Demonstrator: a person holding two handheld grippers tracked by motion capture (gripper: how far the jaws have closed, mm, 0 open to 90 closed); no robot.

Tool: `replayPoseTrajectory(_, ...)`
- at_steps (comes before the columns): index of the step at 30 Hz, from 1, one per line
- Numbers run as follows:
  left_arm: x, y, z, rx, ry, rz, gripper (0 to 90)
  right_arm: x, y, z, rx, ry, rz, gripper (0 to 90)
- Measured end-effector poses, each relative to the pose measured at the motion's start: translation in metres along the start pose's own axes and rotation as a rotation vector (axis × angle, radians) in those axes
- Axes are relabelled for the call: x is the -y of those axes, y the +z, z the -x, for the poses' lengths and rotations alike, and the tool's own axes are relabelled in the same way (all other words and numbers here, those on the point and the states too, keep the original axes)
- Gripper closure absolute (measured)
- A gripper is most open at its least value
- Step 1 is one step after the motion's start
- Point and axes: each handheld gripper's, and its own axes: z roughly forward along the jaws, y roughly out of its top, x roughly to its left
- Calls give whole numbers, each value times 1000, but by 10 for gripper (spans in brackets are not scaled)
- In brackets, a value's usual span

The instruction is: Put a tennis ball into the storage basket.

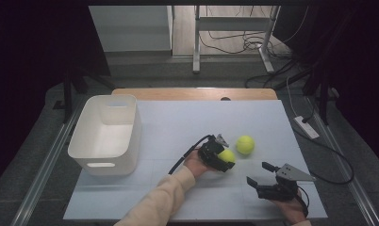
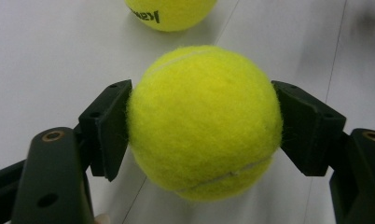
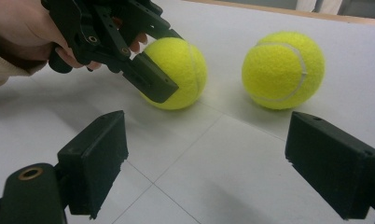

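- The held tennis ball (image 2: 204,122) is round, no long axis; its seam curves along top and bottom, and it rests on the table (image 1: 178,122) near centre.
- Left gripper (image 1: 224,157) reaches in from the left, both jaws pressed on the ball's sides.
- Right gripper (image 1: 259,176) hovers nearby, jaws wide, empty.
- Left gripper view catches lettering on the 2nd ball (image 2: 169,11).

The second tennis ball (image 2: 169,13) is cut off by the top edge.
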Motion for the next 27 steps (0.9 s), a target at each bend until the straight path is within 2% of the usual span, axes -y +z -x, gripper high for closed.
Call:
replayPoseTrajectory(4,0,-2,1,-14,13,-7,267,0,0,0,-2,0,3,128)
replayPoseTrajectory(7,0,-5,-1,-8,13,-4,268,0,0,0,0,2,2,128)
replayPoseTrajectory(16,-1,-19,0,-7,8,44,268,0,0,0,0,0,3,128)
replayPoseTrajectory(27,0,-35,4,-17,23,88,268,0,1,-1,1,0,3,128)
